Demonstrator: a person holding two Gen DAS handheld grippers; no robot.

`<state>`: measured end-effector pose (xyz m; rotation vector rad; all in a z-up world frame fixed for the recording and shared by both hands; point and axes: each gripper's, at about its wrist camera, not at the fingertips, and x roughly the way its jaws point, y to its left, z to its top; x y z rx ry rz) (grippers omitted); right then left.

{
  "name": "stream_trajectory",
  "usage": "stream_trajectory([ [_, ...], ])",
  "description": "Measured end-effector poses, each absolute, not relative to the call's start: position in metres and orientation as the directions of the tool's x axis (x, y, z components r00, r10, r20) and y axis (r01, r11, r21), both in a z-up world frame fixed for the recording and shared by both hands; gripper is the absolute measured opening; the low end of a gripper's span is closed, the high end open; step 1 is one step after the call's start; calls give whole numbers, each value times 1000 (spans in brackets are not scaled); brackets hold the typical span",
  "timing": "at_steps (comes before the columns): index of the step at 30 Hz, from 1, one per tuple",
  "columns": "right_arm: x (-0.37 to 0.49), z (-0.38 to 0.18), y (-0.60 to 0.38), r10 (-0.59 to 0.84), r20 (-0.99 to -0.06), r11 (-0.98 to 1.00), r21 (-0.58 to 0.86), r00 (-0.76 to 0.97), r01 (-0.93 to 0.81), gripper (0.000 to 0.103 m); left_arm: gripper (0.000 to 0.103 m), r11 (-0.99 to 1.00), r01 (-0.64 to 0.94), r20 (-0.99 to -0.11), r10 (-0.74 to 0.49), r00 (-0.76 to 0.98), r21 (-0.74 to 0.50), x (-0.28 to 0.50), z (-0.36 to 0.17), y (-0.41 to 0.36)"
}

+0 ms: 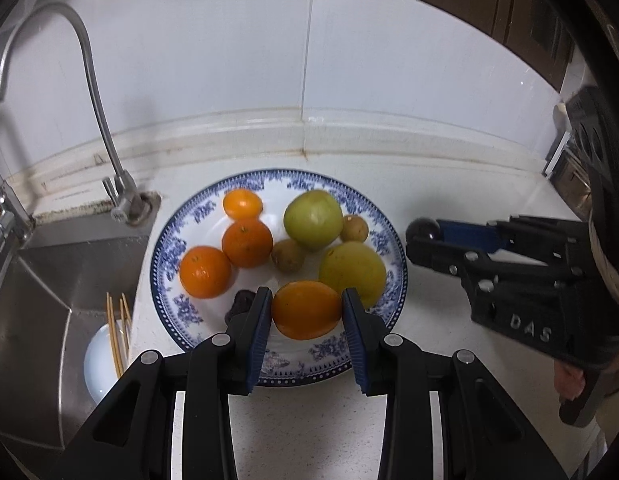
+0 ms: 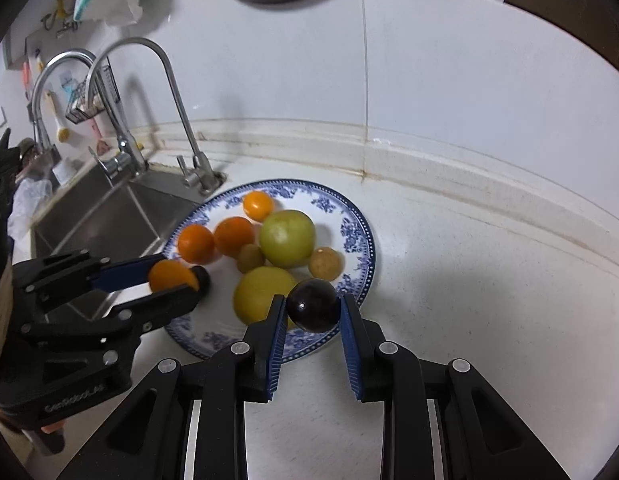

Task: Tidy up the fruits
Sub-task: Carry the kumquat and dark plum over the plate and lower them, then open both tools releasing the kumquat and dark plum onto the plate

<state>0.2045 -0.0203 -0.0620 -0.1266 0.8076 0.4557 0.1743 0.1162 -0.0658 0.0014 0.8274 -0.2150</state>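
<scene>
A blue-patterned plate point(image 1: 197, 216) point(image 2: 357, 236) on the white counter holds several oranges, two green-yellow fruits point(image 1: 312, 218) point(image 2: 286, 237) and small brown fruits. My left gripper point(image 1: 307, 310) point(image 2: 181, 280) is shut on an orange point(image 1: 306, 309) point(image 2: 171, 275) over the plate's near edge. My right gripper point(image 2: 312, 305) point(image 1: 423, 236) is shut on a dark purple plum point(image 2: 313, 304) point(image 1: 422, 229), held at the plate's right rim. A dark fruit point(image 1: 239, 304) lies on the plate left of my left fingers.
A steel sink point(image 1: 33, 280) point(image 2: 109, 212) with a curved tap point(image 1: 97, 92) point(image 2: 177, 100) lies left of the plate. A white bowl with chopsticks point(image 1: 105, 356) sits in the sink. The tiled wall rises just behind the plate.
</scene>
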Motion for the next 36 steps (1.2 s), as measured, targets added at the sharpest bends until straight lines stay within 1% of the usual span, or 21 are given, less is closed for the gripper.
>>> stream_trajectory([
  [12, 236, -82, -21, 382, -753, 882, 124, 536, -455, 28, 35, 977, 189, -765, -197, 613, -100, 190, -85, 109],
  [14, 239, -84, -22, 395, -757, 878, 143, 521, -457, 28, 36, 977, 188, -768, -196, 610, -100, 191, -86, 108],
  [16, 240, -86, -23, 396, -758, 878, 148, 519, -454, 32, 40, 977, 189, -764, -197, 614, -100, 191, -84, 107],
  [17, 239, -85, -23, 395, -754, 880, 146, 525, -452, 37, 44, 977, 190, -762, -197, 616, -99, 191, -83, 107],
  [18, 240, -84, -24, 400, -750, 879, 151, 528, -451, 40, 45, 977, 189, -761, -194, 620, -95, 191, -82, 107],
  [21, 239, -82, -26, 405, -745, 881, 162, 531, -445, 40, 46, 977, 188, -750, -199, 630, -101, 188, -75, 107],
  [26, 227, -69, -30, 383, -725, 895, 137, 573, -425, 40, 46, 981, 174, -723, -185, 666, -91, 179, -60, 110],
  [28, 219, -63, -34, 365, -716, 907, 128, 596, -402, 40, 48, 982, 165, -712, -181, 678, -92, 174, -55, 111],
  [32, 195, -50, -42, 319, -690, 934, 112, 650, -340, 41, 49, 982, 173, -687, -176, 705, -75, 161, -42, 112],
  [34, 182, -45, -45, 288, -678, 948, 103, 677, -300, 46, 49, 980, 187, -669, -180, 721, -63, 152, -34, 112],
  [36, 167, -40, -49, 264, -664, 958, 100, 699, -268, 47, 49, 978, 200, -655, -184, 733, -51, 145, -28, 111],
])
